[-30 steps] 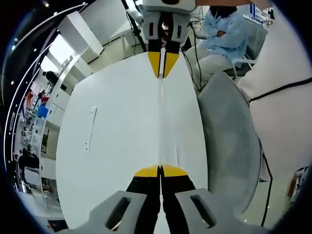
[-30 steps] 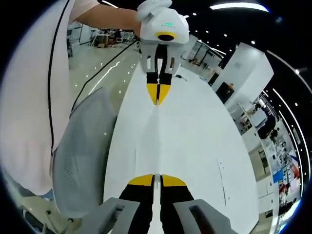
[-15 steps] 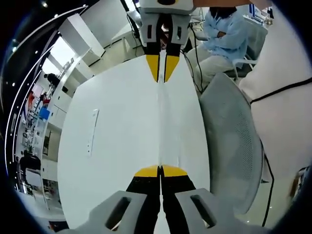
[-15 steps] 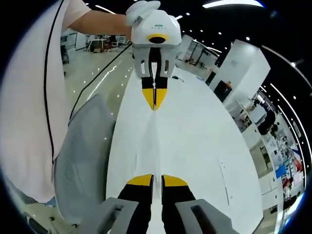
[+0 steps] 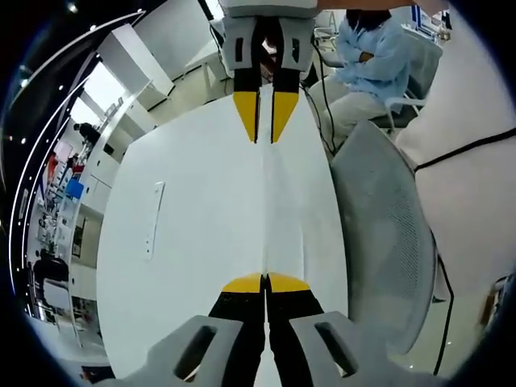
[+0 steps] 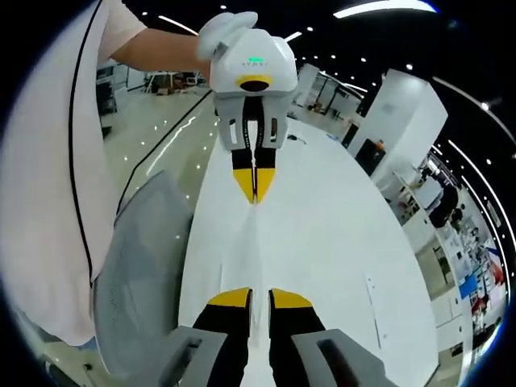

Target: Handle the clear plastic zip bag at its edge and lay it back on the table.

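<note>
The clear zip bag (image 5: 264, 210) hangs edge-on as a thin pale line between the two grippers, above the white table (image 5: 193, 266). My left gripper (image 5: 264, 282) is shut on its near edge. Facing it, the right gripper (image 5: 264, 133) has its yellow tips a little apart, and the bag's far end stops just at those tips. In the right gripper view the bag (image 6: 256, 242) runs from my right gripper (image 6: 260, 297), whose jaws stand apart, up to the left gripper (image 6: 254, 193), which is pinched shut on it.
A grey mesh chair (image 5: 379, 234) (image 6: 141, 258) stands against the table's long side. A person in light blue (image 5: 367, 56) sits beyond the table's far end. A narrow slot plate (image 5: 151, 218) lies in the tabletop. A black cable (image 6: 161, 141) hangs beside the chair.
The right gripper's jaws have parted from shut on the bag to slightly apart. The two grippers have come closer together. The left gripper stays shut on the bag.
</note>
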`<move>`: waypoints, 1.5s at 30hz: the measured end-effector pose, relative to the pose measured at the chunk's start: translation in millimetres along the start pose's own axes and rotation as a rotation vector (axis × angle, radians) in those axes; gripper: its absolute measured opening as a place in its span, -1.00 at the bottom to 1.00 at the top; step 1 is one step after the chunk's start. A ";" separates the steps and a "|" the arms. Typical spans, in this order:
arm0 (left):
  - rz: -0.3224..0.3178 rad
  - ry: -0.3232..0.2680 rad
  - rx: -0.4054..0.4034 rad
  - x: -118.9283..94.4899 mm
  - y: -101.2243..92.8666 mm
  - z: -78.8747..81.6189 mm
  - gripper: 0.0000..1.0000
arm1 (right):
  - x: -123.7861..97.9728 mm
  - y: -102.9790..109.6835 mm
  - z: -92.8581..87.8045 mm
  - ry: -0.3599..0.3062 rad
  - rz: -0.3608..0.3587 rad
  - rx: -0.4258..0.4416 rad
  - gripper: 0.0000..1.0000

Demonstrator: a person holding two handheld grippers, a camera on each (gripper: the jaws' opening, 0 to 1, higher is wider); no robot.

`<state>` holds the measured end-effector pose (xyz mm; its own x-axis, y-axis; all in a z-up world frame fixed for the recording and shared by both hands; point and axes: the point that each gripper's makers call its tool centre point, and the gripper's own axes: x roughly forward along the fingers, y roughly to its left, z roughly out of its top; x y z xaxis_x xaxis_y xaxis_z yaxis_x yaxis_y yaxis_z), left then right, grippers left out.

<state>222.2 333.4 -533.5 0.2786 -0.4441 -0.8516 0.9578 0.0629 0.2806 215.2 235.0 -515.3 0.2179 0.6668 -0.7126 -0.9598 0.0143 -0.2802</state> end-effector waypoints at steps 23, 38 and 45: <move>0.010 -0.017 -0.008 -0.9 -1.8 4.3 -1.00 | 20.0 -2.8 14.3 0.015 0.038 -0.029 -0.93; 0.030 -0.025 0.005 -1.2 -0.4 9.2 -1.00 | 32.0 3.2 12.6 0.043 0.077 -0.031 -0.94; 0.035 -0.029 0.012 -1.2 -0.5 12.0 -1.00 | 35.1 5.8 12.4 0.051 0.085 -0.025 -0.94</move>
<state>220.5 323.2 -527.3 0.3095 -0.4676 -0.8280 0.9465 0.0680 0.3154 215.1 267.7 -534.0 0.1450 0.6262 -0.7661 -0.9707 -0.0598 -0.2327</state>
